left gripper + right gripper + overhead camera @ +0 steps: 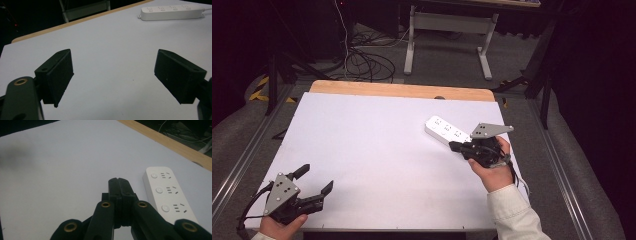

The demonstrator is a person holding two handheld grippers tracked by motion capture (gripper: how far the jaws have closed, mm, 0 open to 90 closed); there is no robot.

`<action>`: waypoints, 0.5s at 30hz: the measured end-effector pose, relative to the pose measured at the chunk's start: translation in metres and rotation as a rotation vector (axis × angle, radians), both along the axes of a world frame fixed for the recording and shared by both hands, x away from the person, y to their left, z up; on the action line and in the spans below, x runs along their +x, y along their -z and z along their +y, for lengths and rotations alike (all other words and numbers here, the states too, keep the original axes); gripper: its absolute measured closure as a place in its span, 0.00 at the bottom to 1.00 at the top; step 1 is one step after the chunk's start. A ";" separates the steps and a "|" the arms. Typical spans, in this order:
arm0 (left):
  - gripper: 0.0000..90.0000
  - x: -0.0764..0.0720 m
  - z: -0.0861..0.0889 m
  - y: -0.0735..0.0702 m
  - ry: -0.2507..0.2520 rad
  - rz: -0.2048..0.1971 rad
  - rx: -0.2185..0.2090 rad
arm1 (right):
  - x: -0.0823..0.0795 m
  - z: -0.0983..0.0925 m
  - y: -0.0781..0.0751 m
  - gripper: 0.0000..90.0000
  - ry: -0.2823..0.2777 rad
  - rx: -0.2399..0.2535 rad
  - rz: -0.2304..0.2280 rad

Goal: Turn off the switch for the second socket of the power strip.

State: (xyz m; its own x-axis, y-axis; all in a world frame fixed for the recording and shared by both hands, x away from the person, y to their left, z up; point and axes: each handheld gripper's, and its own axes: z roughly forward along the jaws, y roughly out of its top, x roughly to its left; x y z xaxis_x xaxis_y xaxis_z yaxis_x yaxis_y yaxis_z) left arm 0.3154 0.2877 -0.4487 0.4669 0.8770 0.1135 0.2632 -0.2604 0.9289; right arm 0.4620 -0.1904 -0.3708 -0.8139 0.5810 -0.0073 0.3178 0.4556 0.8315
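White power strip (445, 130) beside right tool (455, 146) — left tool (316, 181) agape.

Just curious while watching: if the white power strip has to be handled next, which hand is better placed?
The right, probably. The right tool sits beside the power strip, though its jaws are shut. The left tool is open but far across the table.

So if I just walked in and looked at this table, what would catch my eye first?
Probably the white power strip lying on the right half of the white table. Next, the two black hand-held tools: the right tool sits with its jaws pressed together, empty, just beside the strip's near end. The left tool is at the near left corner with its jaws spread wide.
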 end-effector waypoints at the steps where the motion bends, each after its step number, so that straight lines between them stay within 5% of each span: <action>1: 0.18 0.000 0.000 0.000 0.001 0.000 0.000 | 0.003 0.000 0.000 1.00 0.004 0.001 0.002; 15: 0.18 0.000 0.000 0.000 0.008 0.003 0.003 | 0.044 0.008 0.009 1.00 0.080 -0.001 0.028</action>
State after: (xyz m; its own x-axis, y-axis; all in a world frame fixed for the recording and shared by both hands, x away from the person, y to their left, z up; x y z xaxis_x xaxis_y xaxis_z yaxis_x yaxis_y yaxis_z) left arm 0.3150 0.2872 -0.4489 0.4743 0.8729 0.1146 0.2637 -0.2651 0.9275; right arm 0.5058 -0.1823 -0.3794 -0.7651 0.6438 0.0139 0.3760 0.4292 0.8212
